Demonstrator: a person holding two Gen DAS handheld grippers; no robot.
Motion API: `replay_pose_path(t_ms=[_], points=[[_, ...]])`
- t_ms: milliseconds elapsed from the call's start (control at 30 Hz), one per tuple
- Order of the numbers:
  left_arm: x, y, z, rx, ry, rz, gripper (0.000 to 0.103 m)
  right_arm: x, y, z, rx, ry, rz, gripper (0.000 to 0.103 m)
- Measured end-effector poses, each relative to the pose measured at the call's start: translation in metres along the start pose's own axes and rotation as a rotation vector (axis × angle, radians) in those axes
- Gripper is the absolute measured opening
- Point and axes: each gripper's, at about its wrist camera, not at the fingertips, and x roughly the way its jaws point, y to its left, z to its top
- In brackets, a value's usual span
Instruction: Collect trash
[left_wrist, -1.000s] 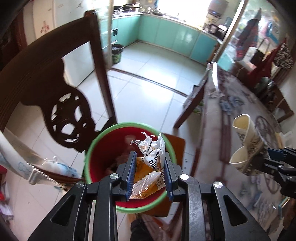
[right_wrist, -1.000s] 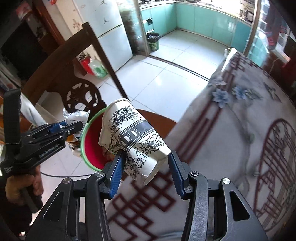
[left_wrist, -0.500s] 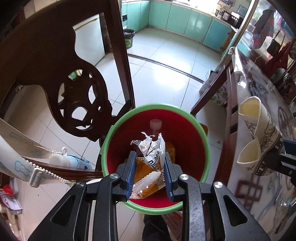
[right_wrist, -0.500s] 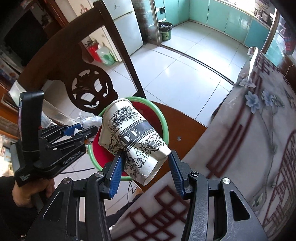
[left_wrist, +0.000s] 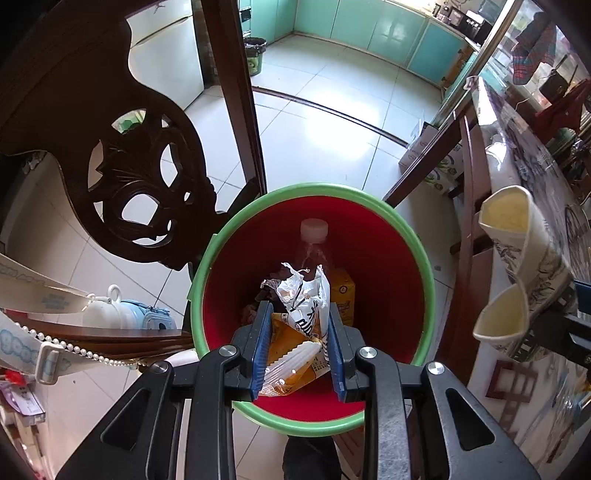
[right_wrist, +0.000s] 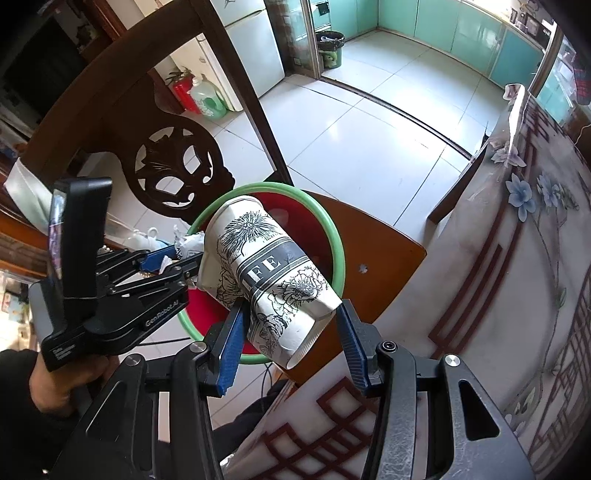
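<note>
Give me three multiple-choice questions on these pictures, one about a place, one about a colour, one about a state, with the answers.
1. Where does the red plastic bucket with the green rim stand?
A. on the wooden chair seat
B. on the floor
C. on the table

2. What colour is the cap of the clear plastic bottle inside the bucket?
A. blue
B. white
C. black

3. What state is the printed paper cup in the right gripper in?
A. squashed
B. flattened completely
C. torn in two

Answers: 1 A, the seat shows beneath the bucket; 2 B, the cap looks white; 3 A, its mouth is pinched into two lobes.
</note>
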Motion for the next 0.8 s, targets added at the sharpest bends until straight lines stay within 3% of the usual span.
replay_pose_path(t_ms=[333, 567, 800], points=[[0.009, 0.004, 0.005, -0.007, 0.027, -0.012, 0.028, 0.005, 0.008, 0.001, -0.005, 0.002, 0.012, 0.047], [0.010, 0.002, 0.006, -0.009, 0.034, -0.023, 0.051, 0.000, 0.007, -0.003, 0.004, -0.012, -0.001, 0.055], [0.001, -0.017, 0.003, -0.005, 0.009, -0.075, 0.054, -0.022, -0.009, -0.019, 0.042, -0.044, -0.038, 0.064]])
